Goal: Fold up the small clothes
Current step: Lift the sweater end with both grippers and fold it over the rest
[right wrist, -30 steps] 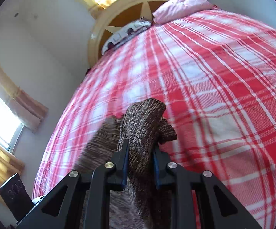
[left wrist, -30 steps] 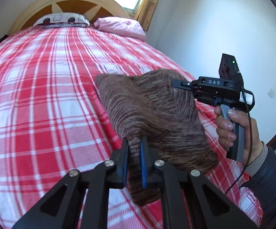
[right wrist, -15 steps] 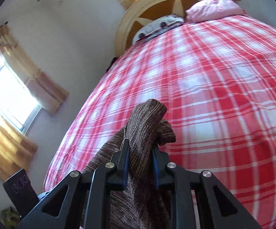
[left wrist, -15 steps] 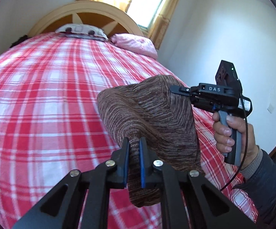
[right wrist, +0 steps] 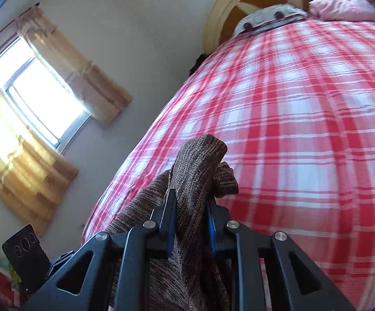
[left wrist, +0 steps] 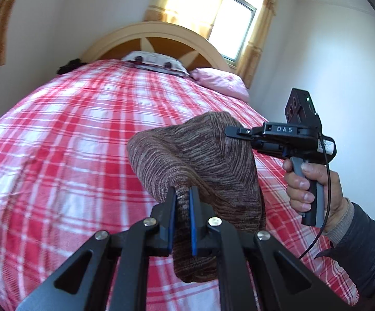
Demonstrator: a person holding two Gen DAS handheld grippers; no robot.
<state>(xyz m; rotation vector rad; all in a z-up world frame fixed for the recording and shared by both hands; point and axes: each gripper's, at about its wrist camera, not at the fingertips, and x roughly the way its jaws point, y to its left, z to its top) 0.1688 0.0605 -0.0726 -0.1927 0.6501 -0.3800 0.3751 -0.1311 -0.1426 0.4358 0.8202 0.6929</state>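
Your left gripper [left wrist: 182, 197] pinches one edge of the brown knit garment [left wrist: 200, 155], your right gripper [right wrist: 190, 202] clamps another bunch, and it hangs above the red plaid bed [left wrist: 71, 142].

Black tool [left wrist: 182, 199], dark grey sleeve [left wrist: 363, 248]

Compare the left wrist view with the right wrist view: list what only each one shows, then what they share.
Only the left wrist view: the right gripper seen from the side with the person's hand on its grip, its sleeve, and the left gripper shut on the brown knit garment.

Only the right wrist view: the side window with its curtains, and the right gripper's jaws closed on a bunched garment fold.

Both: the garment, the red plaid bedspread, the headboard and the pink pillow.
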